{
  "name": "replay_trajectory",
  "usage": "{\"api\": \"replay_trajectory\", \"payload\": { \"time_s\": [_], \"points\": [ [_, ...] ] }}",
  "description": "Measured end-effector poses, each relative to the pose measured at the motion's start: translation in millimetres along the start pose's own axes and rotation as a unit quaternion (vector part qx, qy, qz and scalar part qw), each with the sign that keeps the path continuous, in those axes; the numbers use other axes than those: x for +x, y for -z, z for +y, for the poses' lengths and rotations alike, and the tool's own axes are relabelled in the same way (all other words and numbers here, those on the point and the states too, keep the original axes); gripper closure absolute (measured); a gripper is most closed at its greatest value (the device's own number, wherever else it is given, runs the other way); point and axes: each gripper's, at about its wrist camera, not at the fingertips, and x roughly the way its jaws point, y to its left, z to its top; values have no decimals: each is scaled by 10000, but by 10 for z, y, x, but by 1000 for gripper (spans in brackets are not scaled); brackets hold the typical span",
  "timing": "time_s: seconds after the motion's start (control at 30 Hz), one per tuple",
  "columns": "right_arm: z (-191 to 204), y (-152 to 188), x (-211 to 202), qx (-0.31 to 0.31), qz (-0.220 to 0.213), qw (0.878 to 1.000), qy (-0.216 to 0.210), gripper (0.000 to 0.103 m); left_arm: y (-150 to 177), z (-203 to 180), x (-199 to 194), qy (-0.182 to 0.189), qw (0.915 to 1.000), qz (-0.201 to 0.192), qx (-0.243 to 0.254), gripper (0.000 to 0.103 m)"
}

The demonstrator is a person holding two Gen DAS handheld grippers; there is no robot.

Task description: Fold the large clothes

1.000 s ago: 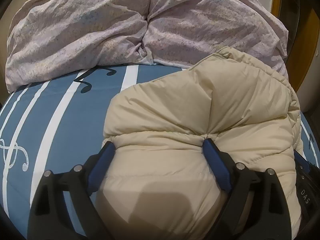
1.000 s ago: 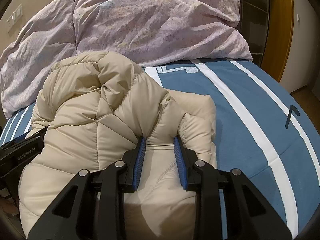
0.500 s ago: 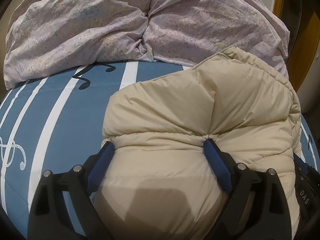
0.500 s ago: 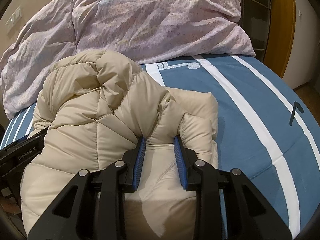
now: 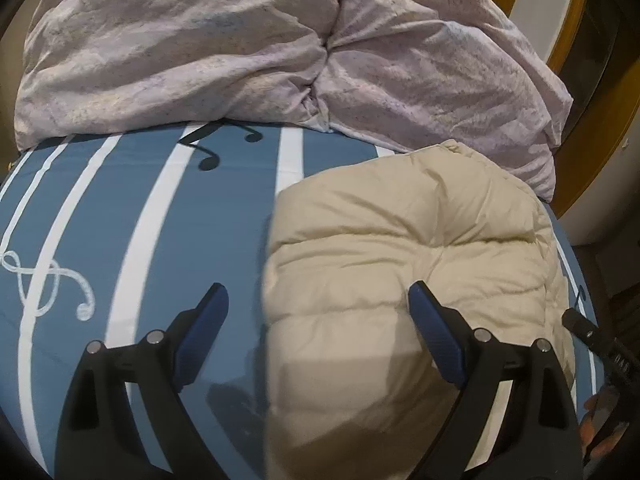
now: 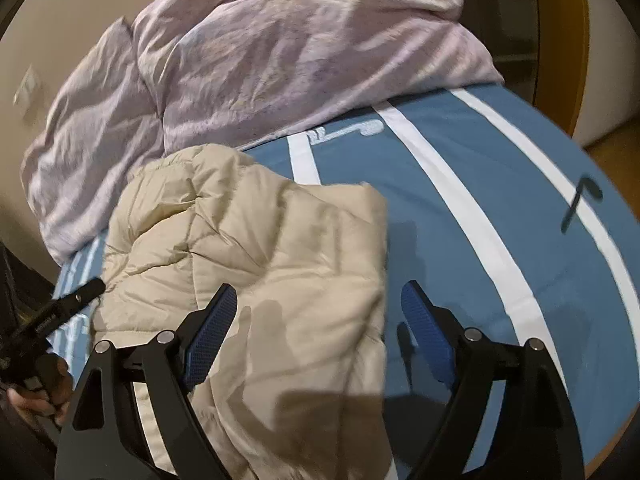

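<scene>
A beige quilted down jacket [image 5: 408,280] lies folded into a puffy bundle, lower right of the left view, lower left of the right view [image 6: 256,272].

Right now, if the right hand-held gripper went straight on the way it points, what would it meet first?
Most likely the beige puffer jacket: the right hand-held gripper, its jaws opening and clear of the fabric, points down over the jacket's right edge. Depth is unclear; slightly further right it would meet the blue striped bedsheet.
</scene>
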Motion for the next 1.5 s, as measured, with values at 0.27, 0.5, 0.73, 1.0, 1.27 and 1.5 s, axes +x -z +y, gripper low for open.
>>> {"api": "replay_trajectory", "payload": {
  "time_s": [0.27,0.5,0.73,1.0,1.27,1.5],
  "points": [
    [-348,77,116,986,706,9896,-771,14,148,257,-54,321,9980,337,-423,13],
    [-389,103,303,1322,1143,9769,-1227,12,196,229,-121,449,9974,406,-394,14],
    [-390,82,421,1435,1375,9668,-1608,12,194,183,-154,476,9977,409,-270,14],
    [-224,70,617,1355,1794,9491,-2205,41,160,182,-144,579,9968,433,-328,14],
    [-287,86,627,1511,1735,9413,-2471,55,137,245,0,1084,9886,743,-737,20],
    [-410,140,613,1568,1727,9363,-2626,56,155,262,175,1518,9767,1004,-1140,22]
  ]
}}
